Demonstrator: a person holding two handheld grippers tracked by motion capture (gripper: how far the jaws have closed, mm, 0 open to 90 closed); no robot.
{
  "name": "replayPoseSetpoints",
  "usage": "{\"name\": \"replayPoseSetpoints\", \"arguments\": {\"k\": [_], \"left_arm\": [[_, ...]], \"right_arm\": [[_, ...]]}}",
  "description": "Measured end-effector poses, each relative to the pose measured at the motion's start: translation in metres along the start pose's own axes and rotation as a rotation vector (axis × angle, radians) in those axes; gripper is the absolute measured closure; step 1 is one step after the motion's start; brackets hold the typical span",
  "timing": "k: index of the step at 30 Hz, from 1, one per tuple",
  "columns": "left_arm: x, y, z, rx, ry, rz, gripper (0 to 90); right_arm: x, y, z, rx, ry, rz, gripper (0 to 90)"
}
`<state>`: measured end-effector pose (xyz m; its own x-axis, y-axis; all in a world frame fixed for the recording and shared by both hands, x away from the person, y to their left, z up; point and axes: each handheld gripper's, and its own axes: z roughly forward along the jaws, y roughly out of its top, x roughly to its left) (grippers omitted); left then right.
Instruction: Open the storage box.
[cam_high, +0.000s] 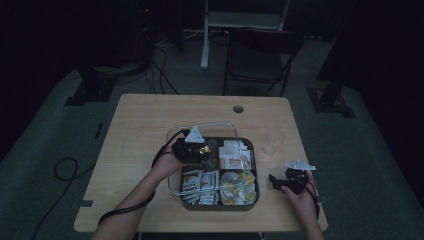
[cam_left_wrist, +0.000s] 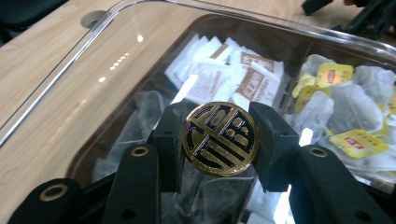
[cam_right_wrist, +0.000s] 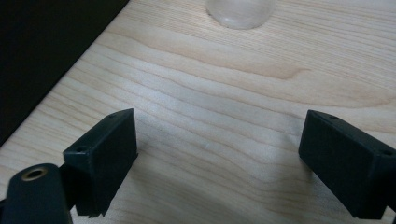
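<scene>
While my left gripper (cam_left_wrist: 219, 140) pinches the round gold-and-black metal knob (cam_left_wrist: 219, 138) of the clear plastic lid (cam_left_wrist: 93, 74), jaws closed on its edges, I judge the lid tilted up, partly off the dark square compartment tray (cam_high: 255, 150) on the light wooden desk (cam_high: 135, 130); lifting clear and setting down remain. Compartments hold white sachets (cam_left_wrist: 219, 70), yellow-tagged tea bags (cam_left_wrist: 345, 107). Right gripper (cam_right_wrist: 219, 154) idles off right, jaws wide, nothing between them, over bare desk.
</scene>
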<state>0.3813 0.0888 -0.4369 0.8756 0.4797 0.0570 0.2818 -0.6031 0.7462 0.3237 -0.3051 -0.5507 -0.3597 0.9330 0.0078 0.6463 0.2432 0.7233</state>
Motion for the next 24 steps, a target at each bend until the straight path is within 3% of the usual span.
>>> {"name": "replayPoseSetpoints", "arguments": {"k": [24], "left_arm": [[0.038, -0.030, -0.042, -0.011, 0.135, -0.114, 59.8]], "right_arm": [[0.000, 0.000, 0.000, 0.000, 0.000, 0.001, 10.8]]}}
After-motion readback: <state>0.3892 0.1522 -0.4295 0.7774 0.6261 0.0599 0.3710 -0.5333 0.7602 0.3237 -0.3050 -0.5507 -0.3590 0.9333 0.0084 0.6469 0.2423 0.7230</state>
